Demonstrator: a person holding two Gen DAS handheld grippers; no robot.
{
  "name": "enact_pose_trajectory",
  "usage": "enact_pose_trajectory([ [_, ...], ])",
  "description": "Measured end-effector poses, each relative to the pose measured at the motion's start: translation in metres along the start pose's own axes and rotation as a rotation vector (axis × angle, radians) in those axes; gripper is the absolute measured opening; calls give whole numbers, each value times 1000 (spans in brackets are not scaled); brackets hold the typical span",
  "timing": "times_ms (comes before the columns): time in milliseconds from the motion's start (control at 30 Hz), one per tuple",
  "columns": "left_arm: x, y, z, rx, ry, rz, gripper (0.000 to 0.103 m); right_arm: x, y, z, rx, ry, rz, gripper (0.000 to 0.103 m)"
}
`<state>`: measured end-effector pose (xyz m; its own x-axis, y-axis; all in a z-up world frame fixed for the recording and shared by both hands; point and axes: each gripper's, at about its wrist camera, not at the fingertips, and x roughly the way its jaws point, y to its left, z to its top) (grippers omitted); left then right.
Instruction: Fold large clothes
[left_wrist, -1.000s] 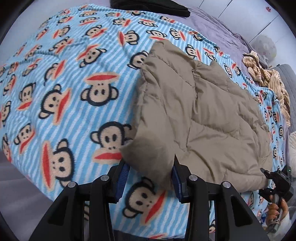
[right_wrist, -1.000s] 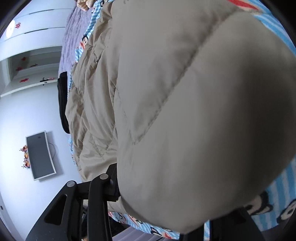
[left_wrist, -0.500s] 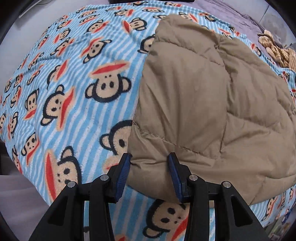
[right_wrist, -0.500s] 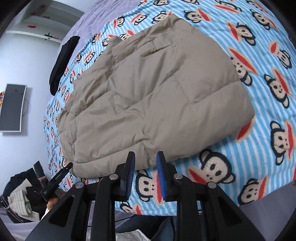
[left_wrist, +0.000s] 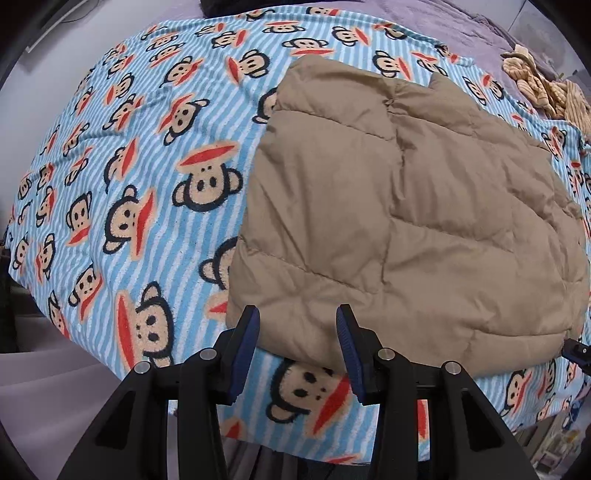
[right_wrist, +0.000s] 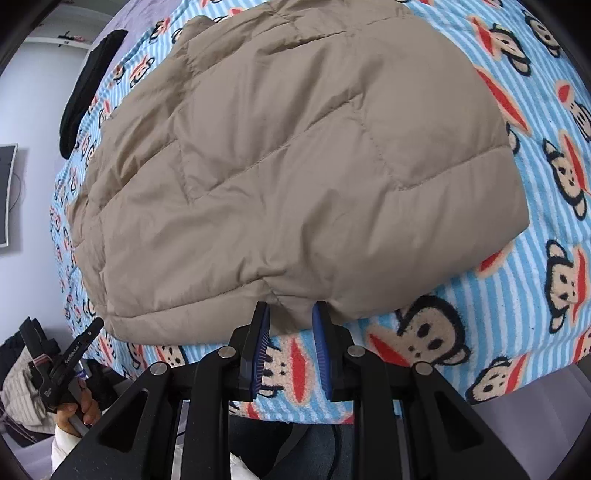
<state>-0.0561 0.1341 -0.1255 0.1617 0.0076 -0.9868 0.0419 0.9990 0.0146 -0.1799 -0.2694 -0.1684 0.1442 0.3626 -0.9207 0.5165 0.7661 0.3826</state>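
Observation:
A tan quilted puffer jacket (left_wrist: 406, 206) lies folded on a blue striped monkey-print blanket (left_wrist: 140, 155). My left gripper (left_wrist: 297, 332) points down at the jacket's near left corner, and the puffy cloth fills the gap between its blue pads. In the right wrist view the jacket (right_wrist: 295, 147) spreads away from me. My right gripper (right_wrist: 290, 328) pinches its near hem, which puckers between the narrow pads. The left gripper (right_wrist: 62, 365), held by a hand, shows at the lower left of that view.
A black garment (right_wrist: 88, 85) lies at the far end of the blanket. A striped tan cloth (left_wrist: 543, 92) sits on purple bedding at the back right. A wall screen (right_wrist: 5, 195) hangs beyond the bed. The blanket's near edge drops off just below both grippers.
The right gripper left the thick bulge of jacket that filled its view, and its jaws narrowed onto the near hem. The left gripper shifted along the corner; the jacket now lies flatter.

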Motion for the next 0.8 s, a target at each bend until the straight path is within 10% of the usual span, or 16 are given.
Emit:
enact_pose_trajectory([
  [67,-6,-13,-2,7,-7,2,49,0,10,2,-21,8,16,27],
  [167,-18,-26,-1,3,-45,22,103,-3,22,6,-60,5,31,28],
  [800,-48,-50,6,-56,-113,62,103,-8,51,32,-249,3,63,66],
])
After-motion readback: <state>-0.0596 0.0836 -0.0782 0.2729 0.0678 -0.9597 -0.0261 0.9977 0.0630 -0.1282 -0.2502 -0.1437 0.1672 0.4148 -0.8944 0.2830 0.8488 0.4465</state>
